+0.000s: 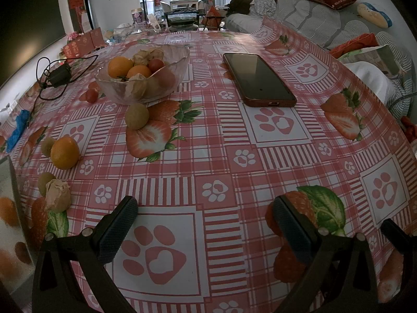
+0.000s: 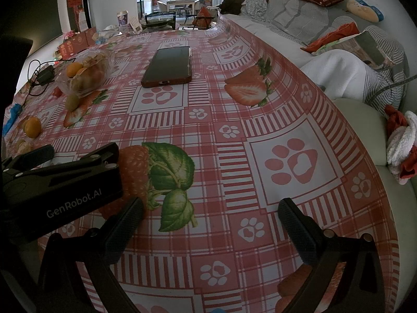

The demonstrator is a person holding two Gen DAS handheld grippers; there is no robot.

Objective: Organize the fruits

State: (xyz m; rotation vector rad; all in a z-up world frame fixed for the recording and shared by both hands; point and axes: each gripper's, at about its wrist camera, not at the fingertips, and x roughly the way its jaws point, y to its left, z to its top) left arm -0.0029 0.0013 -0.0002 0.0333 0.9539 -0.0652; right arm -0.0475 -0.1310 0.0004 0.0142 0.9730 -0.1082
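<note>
A: Both empty, jaws spread: left gripper [image 1: 203, 224], right gripper [image 2: 209, 224]. Loose round orange citrus fruit [image 1: 64, 152] lies near-left of clear glass bowl [image 1: 142, 74] on table [image 1: 260, 169].

B: Suggest left gripper approach low, pinch across citrus middle, then lift over bowl rim.

Patterned table [image 1: 208, 156] carries glass bowl [image 1: 156, 88], phone [image 1: 258, 78], loose fruits [image 1: 65, 152].

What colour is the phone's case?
Reddish-brown, on the phone; it shows best in the left wrist view.
</note>
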